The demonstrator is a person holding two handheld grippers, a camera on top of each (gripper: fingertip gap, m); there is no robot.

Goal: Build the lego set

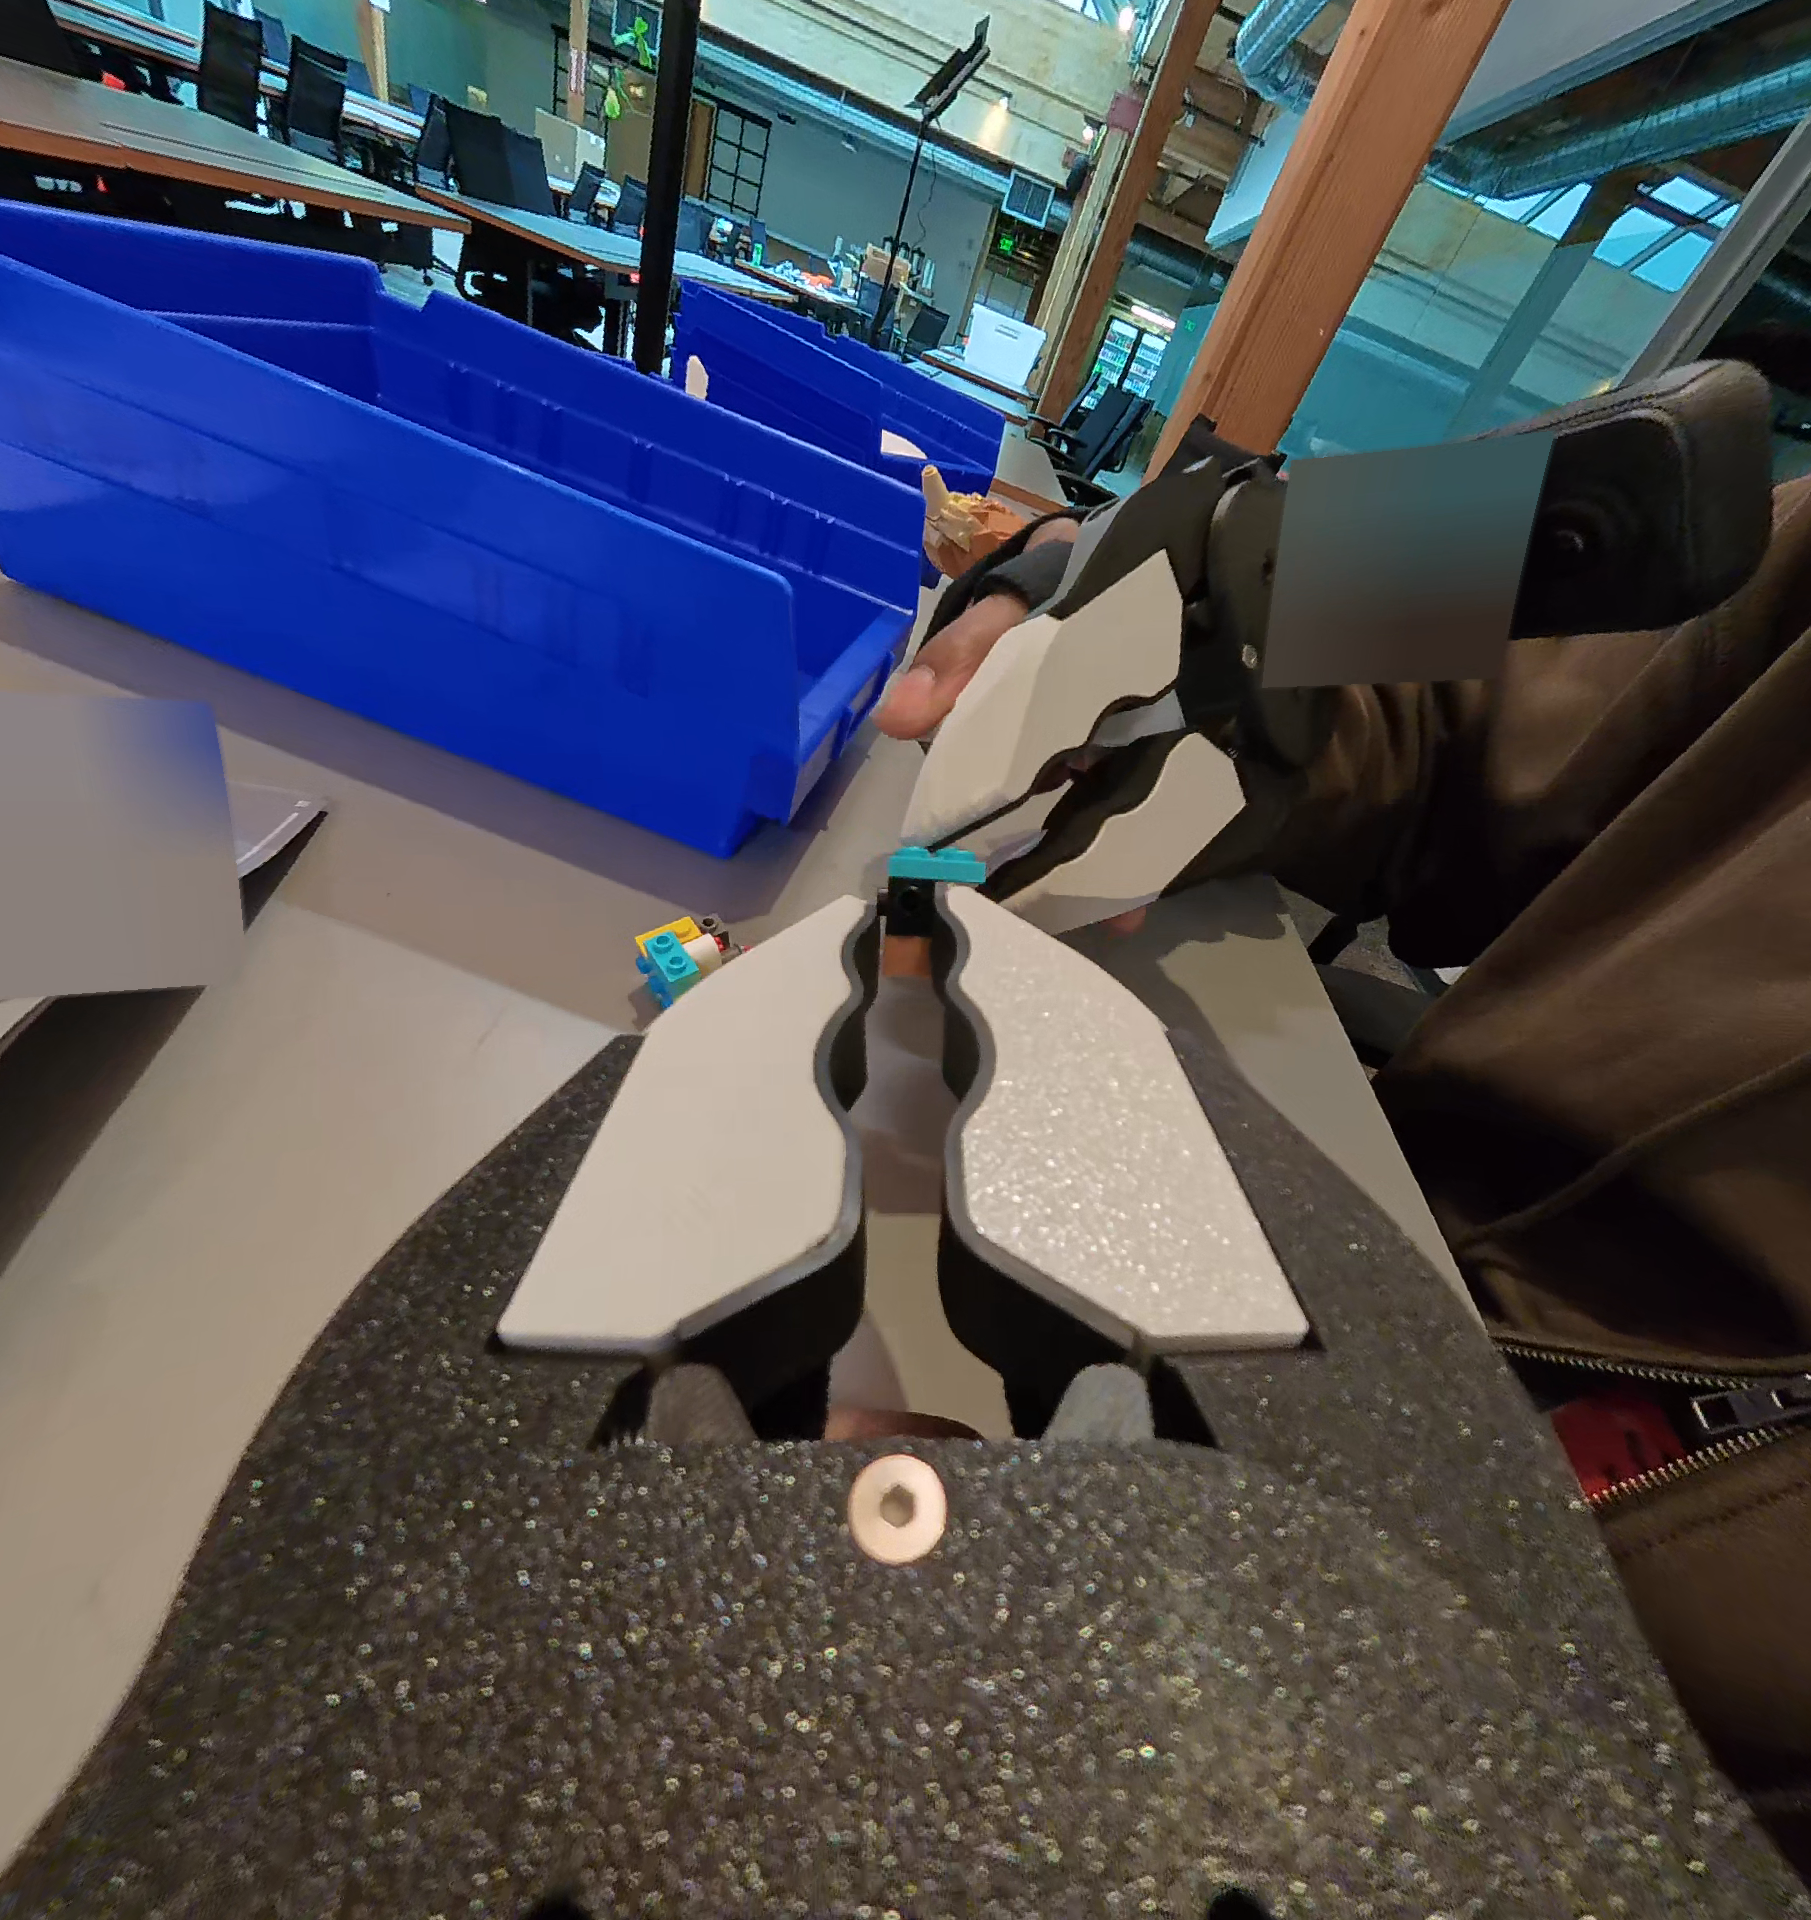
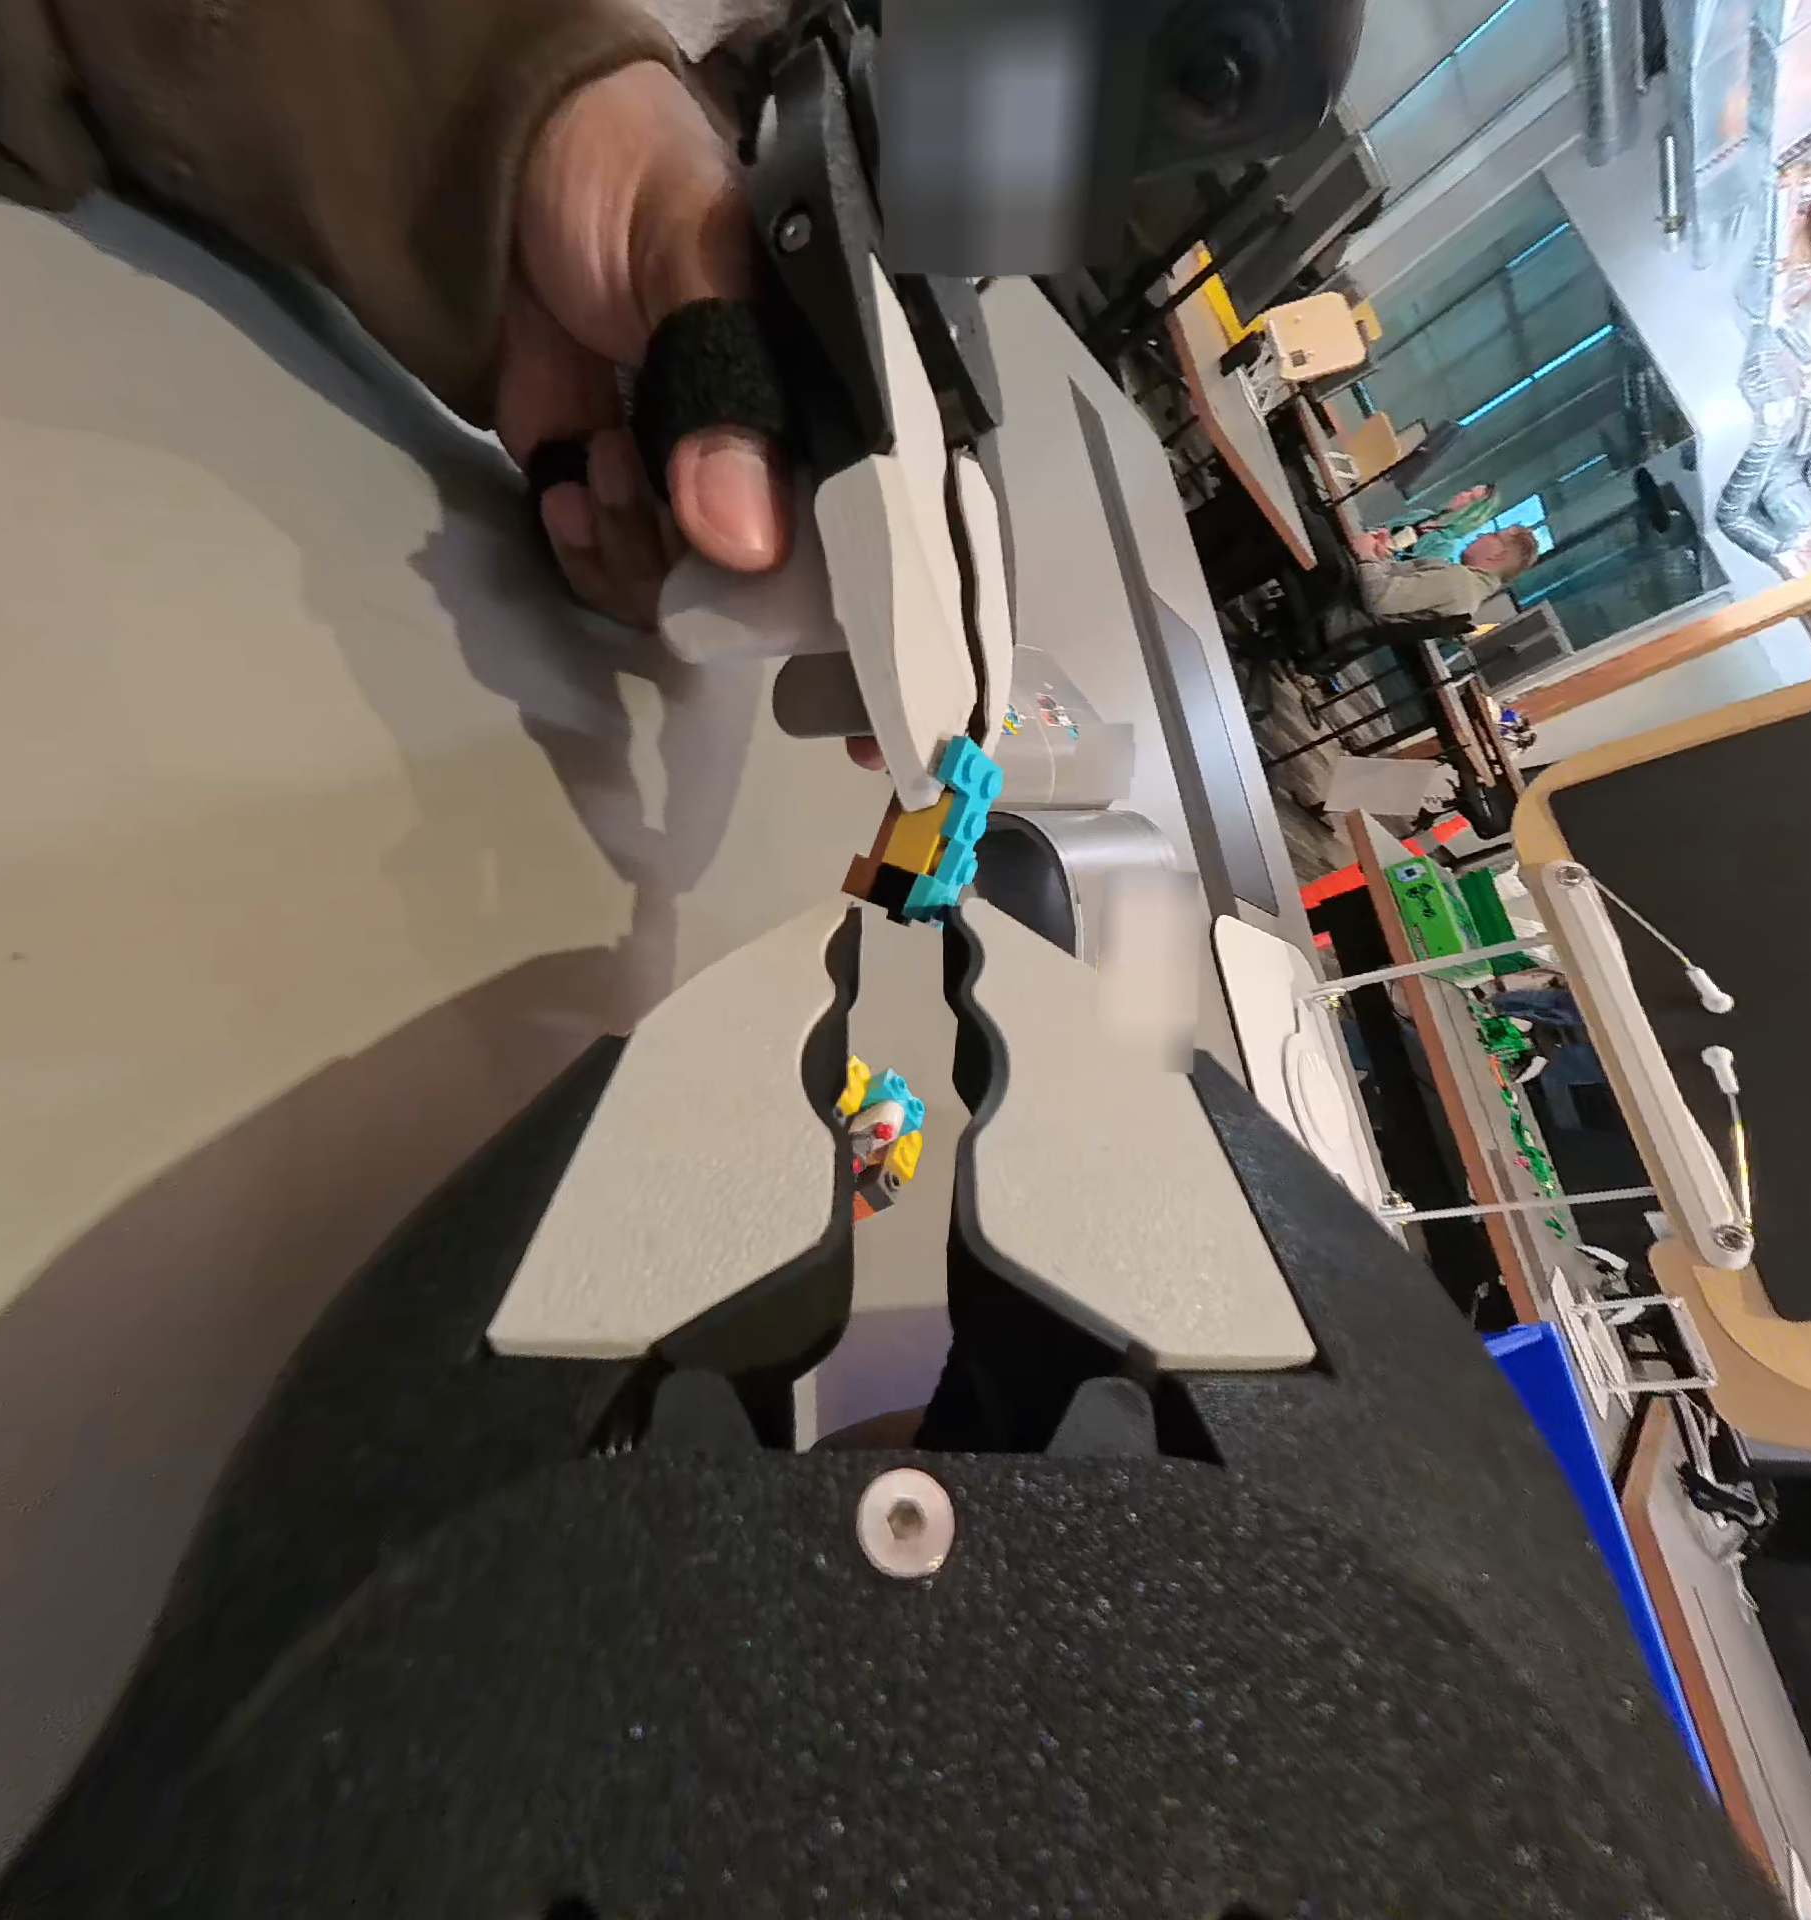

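A small lego assembly [image 1: 906,912] of black, brown and yellow bricks is held in the air between both grippers. A teal plate [image 1: 937,864] lies along its top. My left gripper [image 1: 906,920] is shut on the black and brown end of the assembly. My right gripper [image 1: 951,857] comes in from the upper right, and its tips close on the teal plate. In the right wrist view the assembly [image 2: 906,857] with the teal plate [image 2: 958,831] sits at my right gripper's [image 2: 903,916] tips. The left gripper [image 2: 927,774] clamps it from above.
A loose pile of yellow, teal and white bricks [image 1: 683,951] lies on the grey table [image 1: 361,1091], also seen between the right fingers [image 2: 880,1127]. Blue bins [image 1: 413,540] stand at the back left. A person's brown jacket [image 1: 1607,1039] fills the right side. The grippers are tip to tip, or close to it.
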